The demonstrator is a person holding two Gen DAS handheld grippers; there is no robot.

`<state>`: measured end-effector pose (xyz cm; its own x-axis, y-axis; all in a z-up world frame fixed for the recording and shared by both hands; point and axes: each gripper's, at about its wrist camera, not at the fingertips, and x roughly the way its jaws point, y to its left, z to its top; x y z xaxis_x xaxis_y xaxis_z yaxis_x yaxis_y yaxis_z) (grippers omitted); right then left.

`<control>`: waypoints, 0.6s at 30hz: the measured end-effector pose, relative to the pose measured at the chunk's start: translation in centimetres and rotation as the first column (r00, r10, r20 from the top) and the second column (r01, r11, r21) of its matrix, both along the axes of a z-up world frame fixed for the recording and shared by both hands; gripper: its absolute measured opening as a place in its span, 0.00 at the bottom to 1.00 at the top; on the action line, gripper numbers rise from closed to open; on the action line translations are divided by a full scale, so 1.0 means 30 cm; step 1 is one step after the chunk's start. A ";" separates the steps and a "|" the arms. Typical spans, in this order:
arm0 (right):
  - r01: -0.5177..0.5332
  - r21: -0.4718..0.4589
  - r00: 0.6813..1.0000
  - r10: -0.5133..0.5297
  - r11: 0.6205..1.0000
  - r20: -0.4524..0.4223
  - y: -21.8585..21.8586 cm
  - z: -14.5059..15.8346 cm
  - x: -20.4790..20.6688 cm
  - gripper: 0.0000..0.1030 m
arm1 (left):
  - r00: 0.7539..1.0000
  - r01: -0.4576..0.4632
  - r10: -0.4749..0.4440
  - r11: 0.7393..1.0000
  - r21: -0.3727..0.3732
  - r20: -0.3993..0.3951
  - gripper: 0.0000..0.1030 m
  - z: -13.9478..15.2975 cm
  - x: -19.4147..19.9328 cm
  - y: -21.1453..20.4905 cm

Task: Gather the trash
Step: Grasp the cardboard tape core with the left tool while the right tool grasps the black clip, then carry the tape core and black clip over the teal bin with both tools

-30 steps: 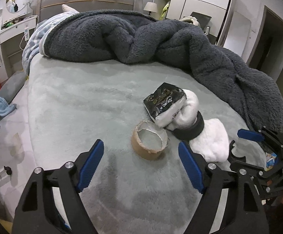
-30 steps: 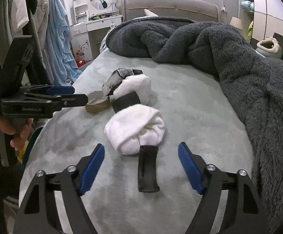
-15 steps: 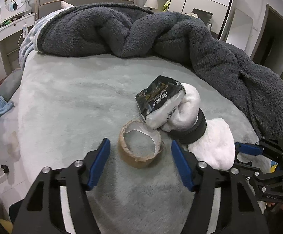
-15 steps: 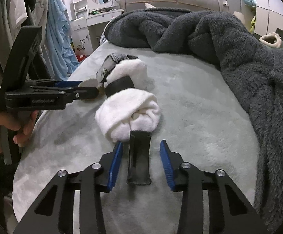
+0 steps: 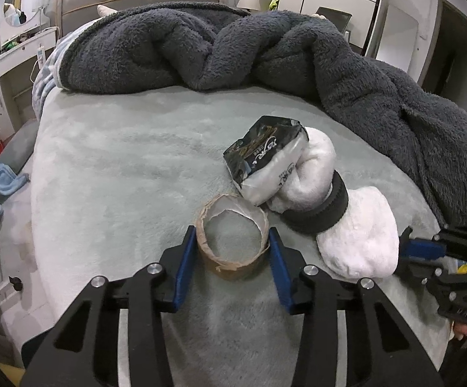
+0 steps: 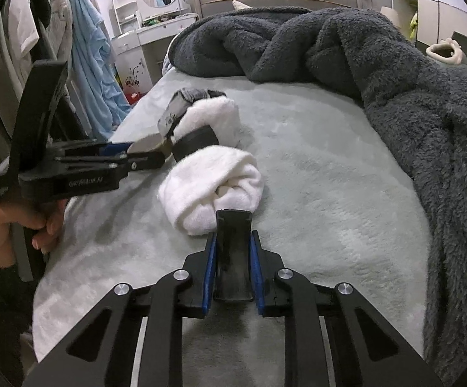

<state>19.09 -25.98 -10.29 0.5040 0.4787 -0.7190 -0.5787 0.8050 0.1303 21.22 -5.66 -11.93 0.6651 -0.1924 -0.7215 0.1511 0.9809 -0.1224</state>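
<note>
Now my left gripper (image 5: pixel 232 247), jaws just narrowing, brackets cardboard tape core (image 5: pixel 231 238) beside white sock (image 5: pixel 359 238); my right gripper (image 6: pixel 232 269) clamps black strip (image 6: pixel 233 254) touching sock.

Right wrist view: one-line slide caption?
Right claw shut on a black strip beside a white towel bundle on the bed.

Both pictures are sharp in the middle with soft, even room light and faint shadows on the bed (image 5: pixel 111 174), but the edges bend round and the corners go black.
</note>
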 end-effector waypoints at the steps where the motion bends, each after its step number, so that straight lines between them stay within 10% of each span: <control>1: 0.002 0.006 1.000 -0.002 1.000 0.002 -0.002 0.007 0.001 0.19 | 1.000 0.002 -0.002 1.000 0.002 0.001 0.45 0.002 -0.005 0.000; 18: -0.019 0.108 0.999 0.014 0.994 0.040 0.056 0.131 -0.003 0.19 | 1.000 0.007 -0.006 0.999 0.052 -0.009 0.45 0.042 -0.131 0.038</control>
